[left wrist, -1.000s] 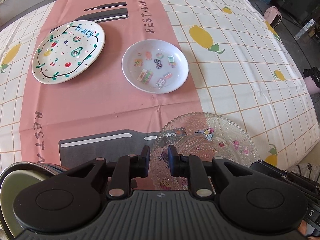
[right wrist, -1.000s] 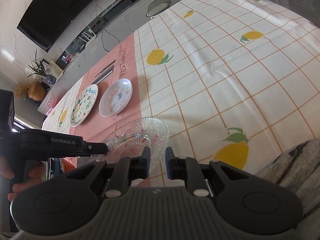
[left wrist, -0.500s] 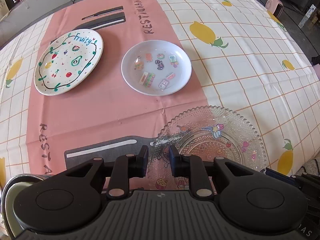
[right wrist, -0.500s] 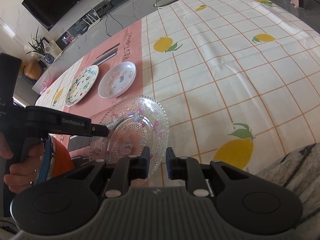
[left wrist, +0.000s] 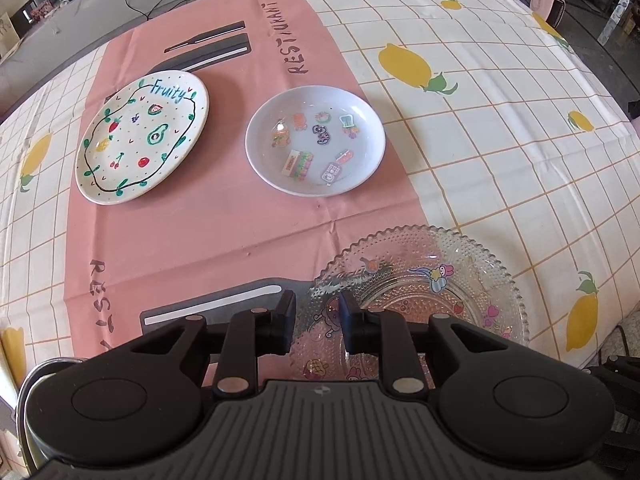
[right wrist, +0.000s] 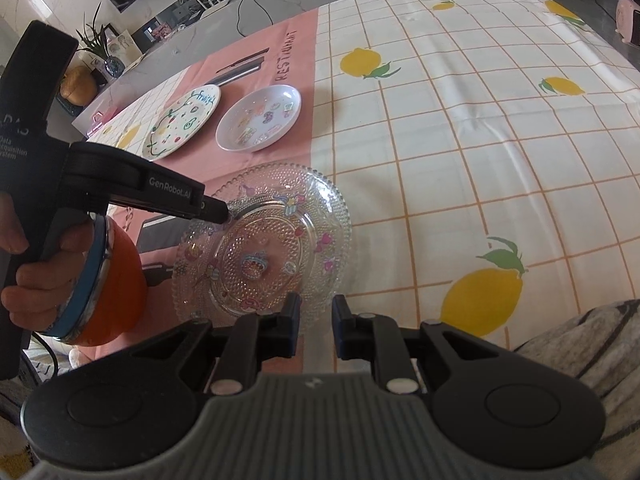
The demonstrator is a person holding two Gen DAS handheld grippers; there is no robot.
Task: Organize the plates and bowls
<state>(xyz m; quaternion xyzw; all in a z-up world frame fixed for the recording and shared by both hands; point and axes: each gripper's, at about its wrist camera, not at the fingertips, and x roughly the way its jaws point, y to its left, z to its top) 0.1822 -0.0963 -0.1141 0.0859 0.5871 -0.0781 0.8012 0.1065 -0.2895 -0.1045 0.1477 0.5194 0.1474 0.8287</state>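
The left gripper (left wrist: 316, 308) points steeply down at the left rim of a clear glass plate (left wrist: 460, 264). Its jaws are a little apart, with the beaded rim showing in the gap and neither pad visibly pressing on it. The plate lies at the near edge of the table, half on a pink "RESTAURANT" placemat (left wrist: 240, 232) and half on the lemon-print tablecloth (left wrist: 500, 160). It holds only cartoon stickers on the glass. The right gripper (right wrist: 314, 312) hovers at the same plate's near rim, its jaws narrowly parted with only cloth visible between them. Farther out on the placemat, well apart from the glass plate, sits a shallow white bowl (left wrist: 316, 140) with small colourful stickers inside. Just to its left is a flat white plate (left wrist: 140, 140) painted with fruit and the word "Fruity". The two do not touch. An orange bowl with a blue rim (right wrist: 116, 280) stands close beside the glass plate, right behind the person's left hand (right wrist: 36, 280), which is wrapped around the left gripper's handle. Striped grey fabric (right wrist: 580, 340) lies at the near right edge.
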